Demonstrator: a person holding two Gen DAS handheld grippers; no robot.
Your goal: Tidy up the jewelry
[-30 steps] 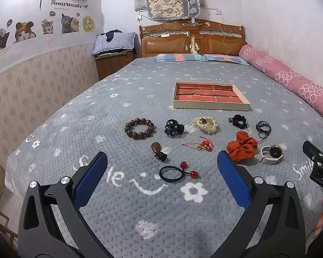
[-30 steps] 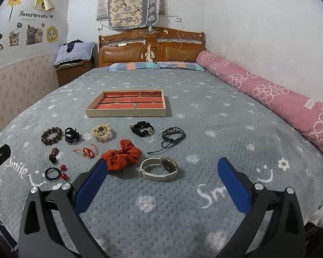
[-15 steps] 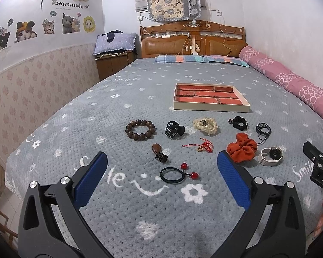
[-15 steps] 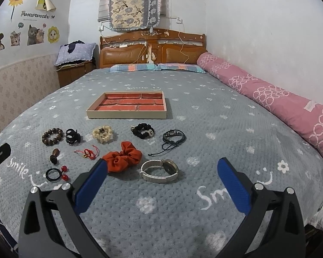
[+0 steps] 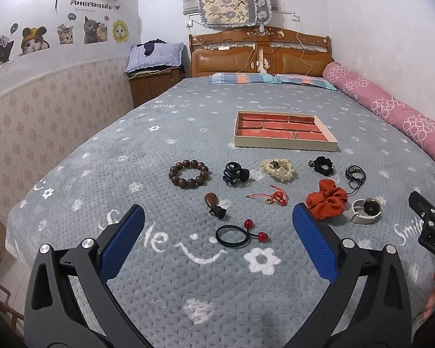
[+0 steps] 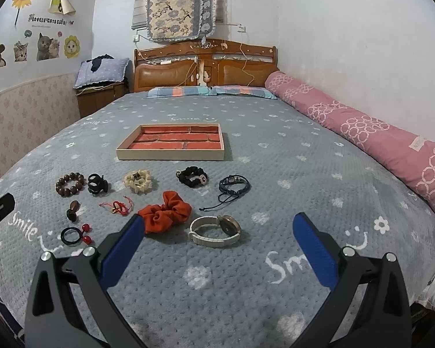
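Note:
Jewelry lies spread on the grey bedspread. A brown bead bracelet (image 5: 189, 173), black claw clip (image 5: 235, 174), cream scrunchie (image 5: 278, 169), black scrunchie (image 5: 322, 166), black cord bracelet (image 5: 355, 174), red string charm (image 5: 271, 197), orange scrunchie (image 5: 327, 200), watch (image 5: 365, 210), brown pendant (image 5: 214, 204) and black hair tie with red beads (image 5: 235, 235) lie in front of an empty red-lined tray (image 5: 284, 144). My left gripper (image 5: 217, 232) is open above the hair tie. My right gripper (image 6: 217, 239) is open above the watch (image 6: 215, 230), beside the orange scrunchie (image 6: 165, 214).
A pink bolster (image 6: 362, 133) runs along the right wall. The wooden headboard (image 6: 206, 69) and pillows are at the far end. A nightstand (image 5: 150, 84) stands at the far left. The bed's edge drops off at the left (image 5: 11, 232).
Both views have shifted slightly; the objects sit a little lower in frame. Nothing on the bed has moved and both grippers remain open.

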